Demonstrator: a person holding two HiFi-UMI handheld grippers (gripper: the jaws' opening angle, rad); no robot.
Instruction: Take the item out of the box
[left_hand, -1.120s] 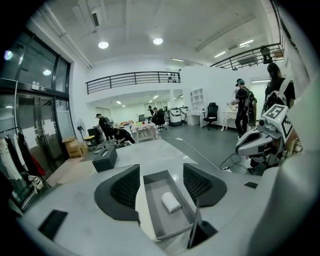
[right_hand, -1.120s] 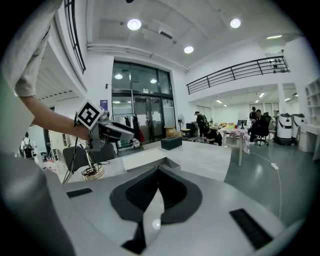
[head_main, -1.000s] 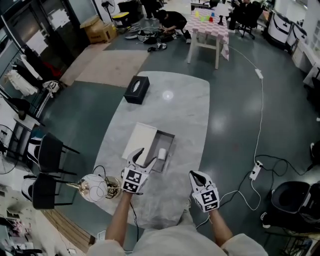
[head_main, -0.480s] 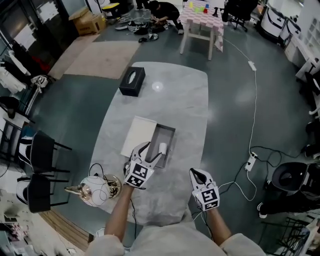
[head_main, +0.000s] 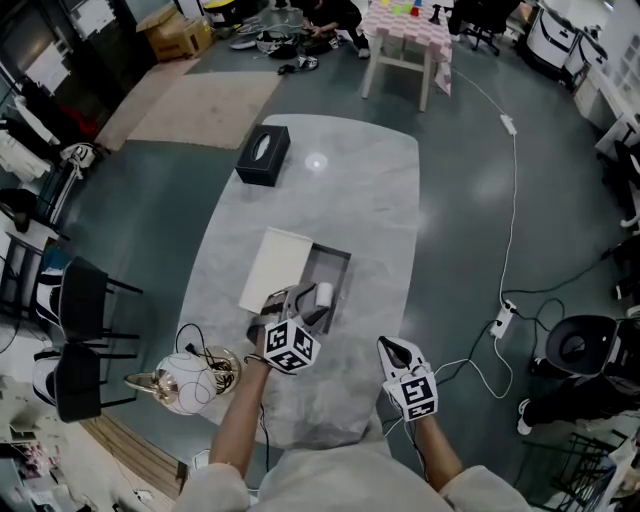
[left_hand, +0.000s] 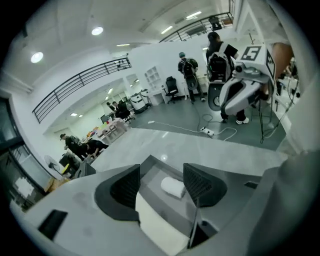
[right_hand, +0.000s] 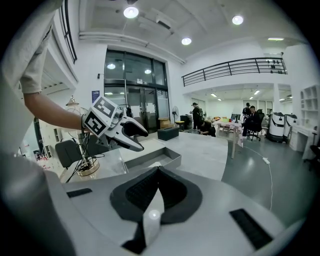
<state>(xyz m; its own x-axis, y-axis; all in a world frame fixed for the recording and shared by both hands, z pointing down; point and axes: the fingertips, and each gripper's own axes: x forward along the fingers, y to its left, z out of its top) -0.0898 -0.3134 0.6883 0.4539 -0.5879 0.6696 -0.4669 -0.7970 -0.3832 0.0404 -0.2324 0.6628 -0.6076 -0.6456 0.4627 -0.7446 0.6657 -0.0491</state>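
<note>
Left tongs (head_main: 301, 304) poised over an open grey box (head_main: 337, 262) on a pale marbled surface (head_main: 370, 200).
Their jaws stand apart above the box's near end. A small white rolled item (head_main: 324, 295) lies inside the box, ungripped. A white lid (head_main: 272, 268) lies at the box's 9 o'clock. The right tongs (head_main: 388, 349), jaws pressed together, sit at the box's 5 o'clock.

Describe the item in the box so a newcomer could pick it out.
On the long marble table, find the open grey box near its middle, with a flat white lid beside it. Inside lies a small white roll, the only thing in the box and the only rounded white object there.
</note>
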